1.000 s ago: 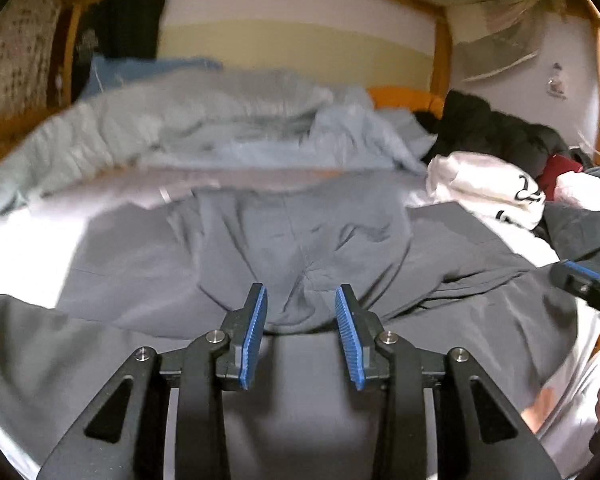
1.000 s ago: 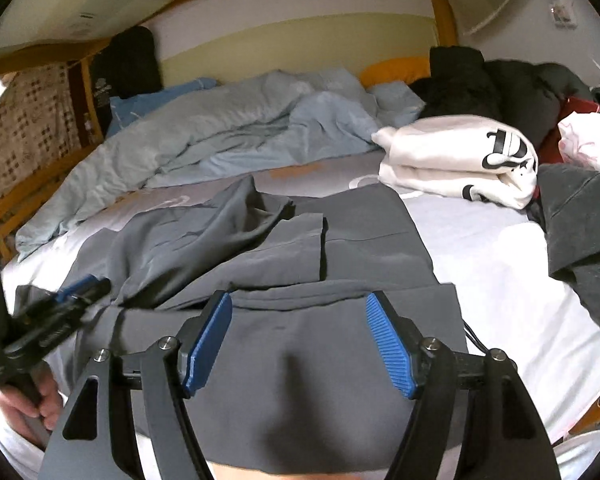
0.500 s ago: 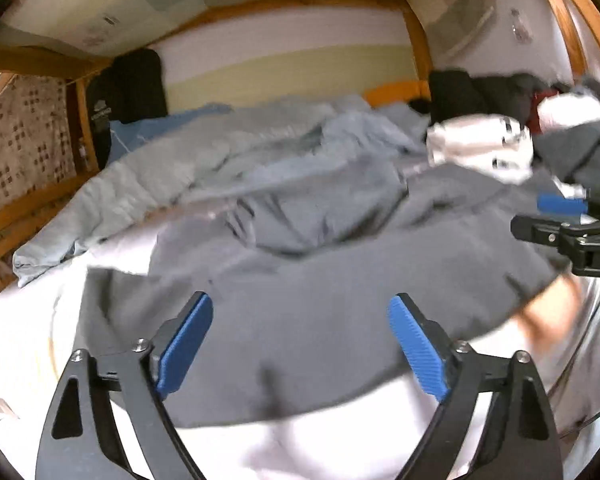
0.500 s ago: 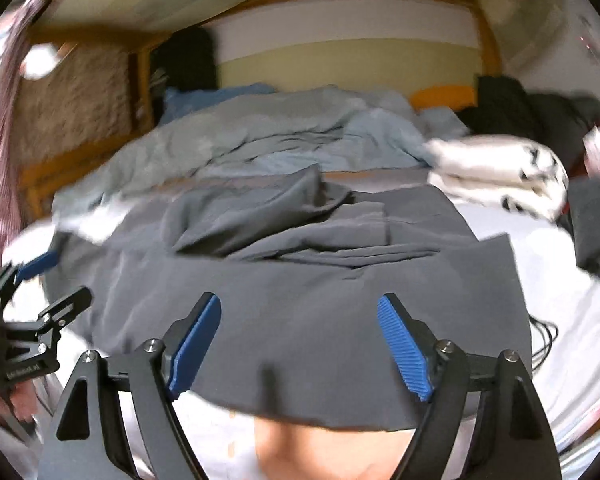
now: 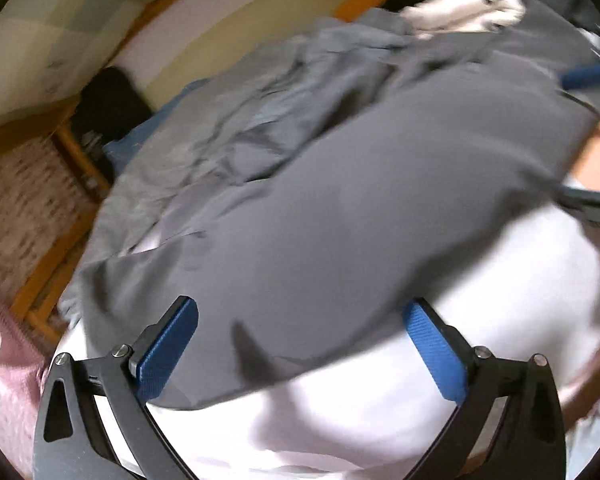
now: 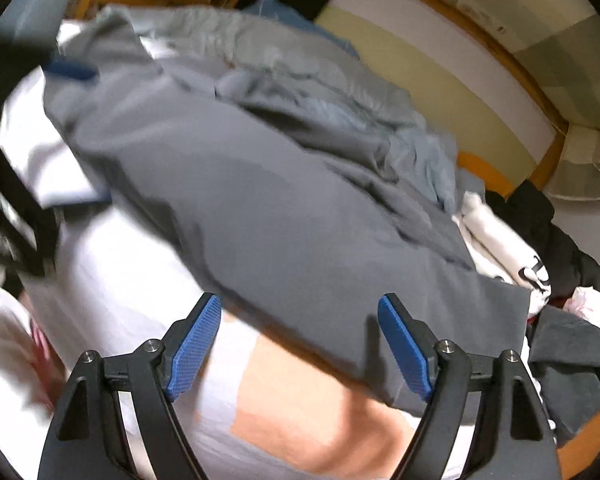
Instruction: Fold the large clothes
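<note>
the grey garment (image 5: 340, 208) lies spread over the white sheet (image 5: 480, 320) of the bed, smooth near its front hem, rumpled at the far end. no legible writing; the black print on the white garment (image 6: 500, 248) is unreadable. left gripper (image 5: 300, 340): jaws opening, nothing gripped, view tilted. right gripper (image 6: 300, 340): released, tilted the opposite way.

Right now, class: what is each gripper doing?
Left gripper: jaws opening, wide, holding nothing; dark grey garment lies beyond them.
Right gripper: open, empty.
</note>
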Motion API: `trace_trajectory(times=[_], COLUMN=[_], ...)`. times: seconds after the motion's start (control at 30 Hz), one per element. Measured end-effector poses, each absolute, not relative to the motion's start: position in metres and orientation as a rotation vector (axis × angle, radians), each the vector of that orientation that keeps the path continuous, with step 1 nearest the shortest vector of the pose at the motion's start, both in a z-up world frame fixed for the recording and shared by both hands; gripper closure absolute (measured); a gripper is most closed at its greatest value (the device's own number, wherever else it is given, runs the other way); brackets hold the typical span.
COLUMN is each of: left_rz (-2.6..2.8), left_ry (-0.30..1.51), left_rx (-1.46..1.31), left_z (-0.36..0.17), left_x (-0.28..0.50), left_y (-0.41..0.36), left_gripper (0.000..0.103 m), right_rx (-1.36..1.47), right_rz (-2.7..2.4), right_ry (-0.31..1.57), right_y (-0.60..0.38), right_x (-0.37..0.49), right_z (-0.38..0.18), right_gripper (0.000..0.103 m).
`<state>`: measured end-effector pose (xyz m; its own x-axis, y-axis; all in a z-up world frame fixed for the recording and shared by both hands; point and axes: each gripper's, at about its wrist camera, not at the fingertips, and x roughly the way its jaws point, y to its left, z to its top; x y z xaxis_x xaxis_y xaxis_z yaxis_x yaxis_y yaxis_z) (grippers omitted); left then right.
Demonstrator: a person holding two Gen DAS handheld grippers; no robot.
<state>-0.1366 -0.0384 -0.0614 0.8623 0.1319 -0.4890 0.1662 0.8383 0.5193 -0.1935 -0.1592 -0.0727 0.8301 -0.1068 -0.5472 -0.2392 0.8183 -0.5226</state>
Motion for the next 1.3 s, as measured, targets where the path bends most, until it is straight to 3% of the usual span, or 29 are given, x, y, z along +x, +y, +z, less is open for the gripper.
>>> trace_trajectory(times=[0.23, 0.33, 0.37, 0.43, 0.47, 0.53, 0.6, 0.77, 0.93, 1.0, 1.07, 1.1, 1.2, 1.3], left_rz=[0.030, 0.117, 0.156, 0.156, 0.148, 0.147, 0.161, 0.135, 0.081, 0.061, 0.035, 0.025, 0.028, 0.035], left_ry=[0.707, 0.632, 0.622, 0.663, 0.672, 0.659, 0.590, 0.534, 0.605, 0.657, 0.683, 0.681, 0.643, 0.604], left_rx=[0.329, 0.364, 0.393, 0.390, 0.366, 0.376, 0.433, 0.363, 0.368, 0.364, 0.331, 0.312, 0.264, 0.249], left_z=[-0.050, -0.038, -0.039, -0.049, -0.053, -0.048, -0.039, 0.006, 0.026, 0.019, 0.016, 0.018, 0.028, 0.048], left_x=[-0.100, -0.098, -0.094, -0.080, -0.074, -0.073, -0.083, -0.122, -0.131, -0.122, -0.117, -0.116, -0.108, -0.089], left_y=[0.020, 0.034, 0.037, 0.044, 0.048, 0.045, 0.037, 0.051, 0.064, 0.067, 0.070, 0.070, 0.071, 0.071], left_gripper=[0.000, 0.003, 0.005, 0.026, 0.030, 0.082, 0.090, 0.092, 0.091, 0.088, 0.087, 0.086, 0.085, 0.088], right_rx=[-0.513, -0.560, -0.544, -0.533, -0.536, -0.515, -0.431, -0.356, -0.351, -0.356, -0.323, -0.306, -0.250, -0.266], right_rz=[-0.086, -0.176, -0.174, -0.191, -0.206, -0.259, -0.302, -0.289, -0.188, -0.154, -0.126, -0.125, -0.136, -0.139], right_ry=[0.672, 0.657, 0.665, 0.687, 0.684, 0.686, 0.664, 0.523, 0.600, 0.650, 0.686, 0.690, 0.665, 0.596], right_y=[-0.204, -0.216, -0.220, -0.226, -0.228, -0.230, -0.233, -0.227, -0.223, -0.225, -0.237, -0.244, -0.254, -0.245], right_x=[-0.170, -0.164, -0.162, -0.153, -0.151, -0.145, -0.148, -0.182, -0.204, -0.201, -0.195, -0.193, -0.182, -0.167], right_z=[-0.066, -0.061, -0.059, -0.061, -0.060, -0.057, -0.042, 0.004, 0.024, 0.021, 0.020, 0.022, 0.038, 0.060], right_gripper=[0.023, 0.048, 0.052, 0.053, 0.064, 0.084, 0.091, 0.096, 0.096, 0.093, 0.078, 0.077, 0.077, 0.089])
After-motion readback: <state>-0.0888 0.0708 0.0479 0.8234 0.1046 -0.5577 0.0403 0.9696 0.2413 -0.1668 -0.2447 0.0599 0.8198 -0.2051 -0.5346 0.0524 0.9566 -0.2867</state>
